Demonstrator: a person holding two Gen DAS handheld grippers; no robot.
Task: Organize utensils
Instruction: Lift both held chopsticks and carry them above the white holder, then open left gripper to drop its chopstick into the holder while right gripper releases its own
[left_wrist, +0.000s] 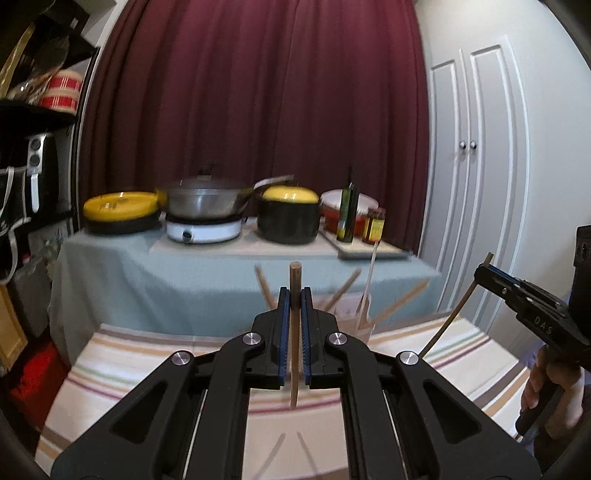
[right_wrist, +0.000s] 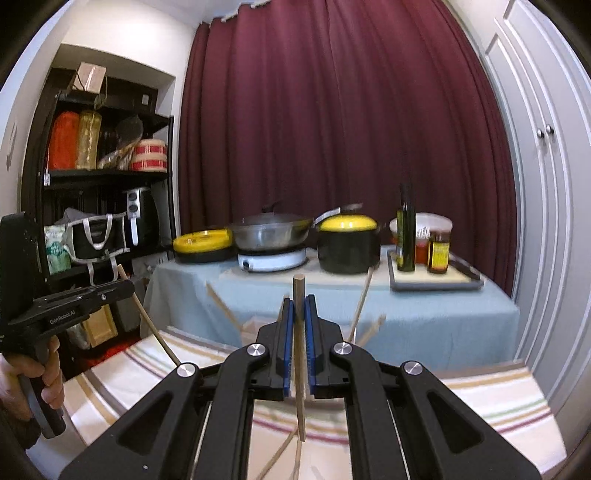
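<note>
Both grippers, "DAS"-marked right gripper (left_wrist: 484, 271) and "GenRobot.AI"-marked left gripper (right_wrist: 125, 286), each clamped on one chopstick (left_wrist: 294, 332).

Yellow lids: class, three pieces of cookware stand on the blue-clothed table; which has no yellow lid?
The steel wok on the white hotplate; the flat pan left and black pot right have yellow lids.

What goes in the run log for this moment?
left gripper: shut on wooden chopstick | right gripper: shut on wooden chopstick | clear glass holder: holds several sticks

Black tongs (left_wrist: 294, 295) — blue ribbed pads (left_wrist: 283, 332), silver screws (left_wrist: 251, 338) — "GenRobot.AI" lettering.
</note>
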